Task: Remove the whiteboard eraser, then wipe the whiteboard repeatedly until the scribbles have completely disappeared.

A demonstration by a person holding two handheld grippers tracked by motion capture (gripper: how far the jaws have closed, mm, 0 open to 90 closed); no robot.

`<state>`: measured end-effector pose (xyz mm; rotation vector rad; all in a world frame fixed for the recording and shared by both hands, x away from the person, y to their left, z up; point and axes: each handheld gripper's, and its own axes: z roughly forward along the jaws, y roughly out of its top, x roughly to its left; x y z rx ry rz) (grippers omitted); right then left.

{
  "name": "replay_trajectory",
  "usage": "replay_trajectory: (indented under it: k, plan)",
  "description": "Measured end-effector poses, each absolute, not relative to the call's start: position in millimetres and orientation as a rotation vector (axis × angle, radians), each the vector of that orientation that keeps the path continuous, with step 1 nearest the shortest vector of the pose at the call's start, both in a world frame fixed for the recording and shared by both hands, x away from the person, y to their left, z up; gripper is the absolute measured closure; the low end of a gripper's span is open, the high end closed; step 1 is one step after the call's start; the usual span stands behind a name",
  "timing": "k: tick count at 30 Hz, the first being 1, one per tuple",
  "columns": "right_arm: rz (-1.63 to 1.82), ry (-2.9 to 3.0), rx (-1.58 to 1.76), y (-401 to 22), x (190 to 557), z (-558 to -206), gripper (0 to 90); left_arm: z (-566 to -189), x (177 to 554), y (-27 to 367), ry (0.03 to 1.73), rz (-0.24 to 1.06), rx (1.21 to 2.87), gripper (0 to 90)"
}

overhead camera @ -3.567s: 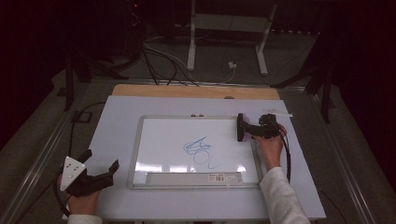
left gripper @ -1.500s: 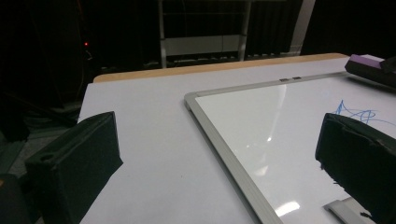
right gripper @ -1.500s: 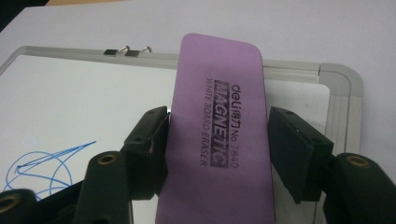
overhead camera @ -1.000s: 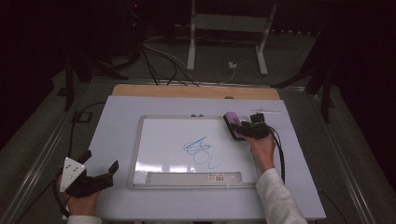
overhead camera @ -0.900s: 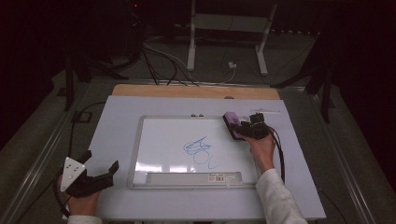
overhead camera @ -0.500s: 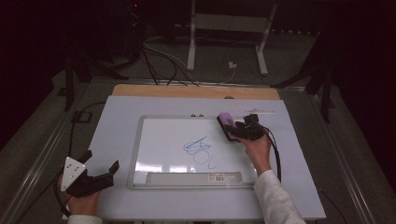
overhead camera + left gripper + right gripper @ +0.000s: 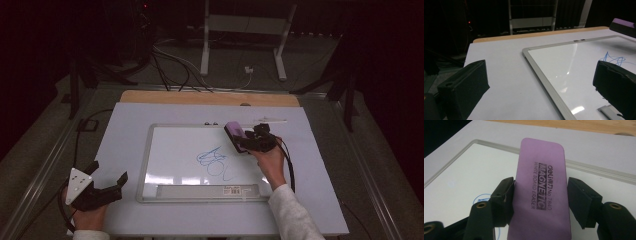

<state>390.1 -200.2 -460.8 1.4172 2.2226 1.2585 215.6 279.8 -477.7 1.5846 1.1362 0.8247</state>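
— Tongs first: what has the right gripper point(image 7: 246, 141) got?

— Its jaws are clamped on the long sides of a purple whiteboard eraser point(image 7: 541, 192), lettering up — held over the whiteboard point(image 7: 170, 155), at about 1 o'clock from the blue scribble point(image 7: 215, 161).

— And what changed?

— A second ago the eraser sat farther toward 3 o'clock, near the frame's edge; it has drifted in toward the ink. Wiping looks about to begin, though no stroke is gone yet.

— The other hand?

— The left gripper point(image 7: 107, 186) rests on the table point(image 7: 125, 120) at 8 o'clock of the board, jaws wide apart, holding nothing — unmoved.
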Motion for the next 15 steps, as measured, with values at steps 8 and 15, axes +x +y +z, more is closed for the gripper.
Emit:
replay_trajectory:
  k: [8,15]
  plan:
    - [1.241,2.262,1.369,-189.8,383.6,-459.6,40.0,-477.8,215.5,280.2,1.136,0.823,1.581,0.8]
    - [1.202,2.301,1.321,-180.1,374.4,-461.9,40.0,-477.7,215.5,279.9,1.136,0.825,1.582,0.8]
